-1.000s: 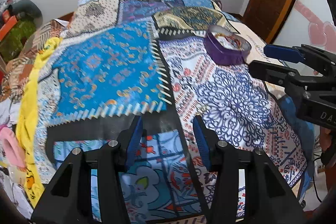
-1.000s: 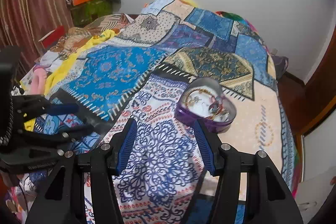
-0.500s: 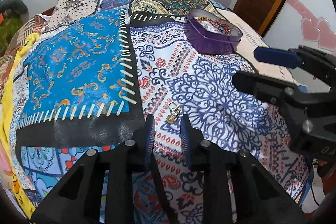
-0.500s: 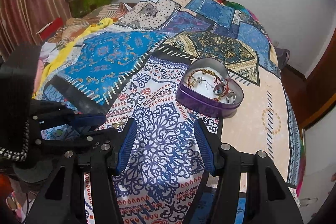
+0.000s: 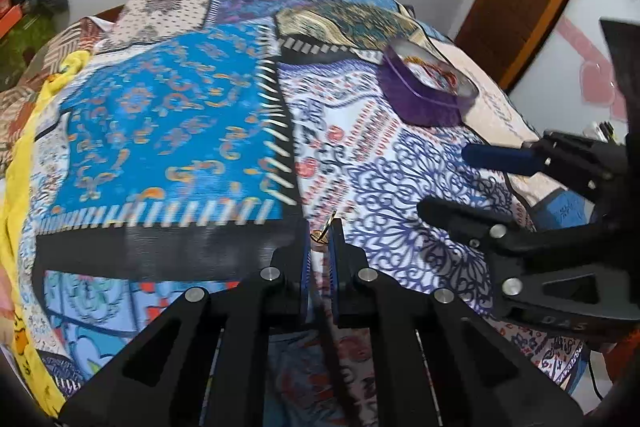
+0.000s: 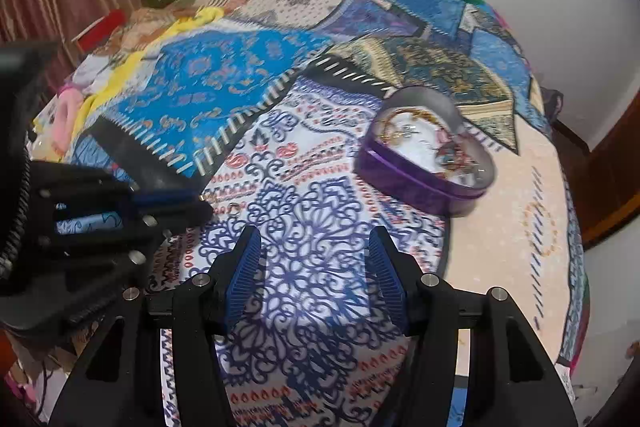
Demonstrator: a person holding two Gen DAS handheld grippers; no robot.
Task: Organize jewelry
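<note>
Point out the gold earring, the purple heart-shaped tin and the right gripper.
gold earring [image 5: 322,230], left wrist view, on its gold loop between the pads.
purple heart-shaped tin [image 6: 404,183], right wrist view, on its near side wall.
right gripper [image 6: 316,277], right wrist view, midway between its open fingertips.

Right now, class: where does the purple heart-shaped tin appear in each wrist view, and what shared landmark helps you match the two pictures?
Left wrist view: the purple heart-shaped tin lies upper right, beyond the right gripper.
Right wrist view: the tin lies right of centre, beyond the right gripper's own fingers.
Shared landmark: the bright blue quilt patch with pale fringe marks, left of the tin in both views.
</note>
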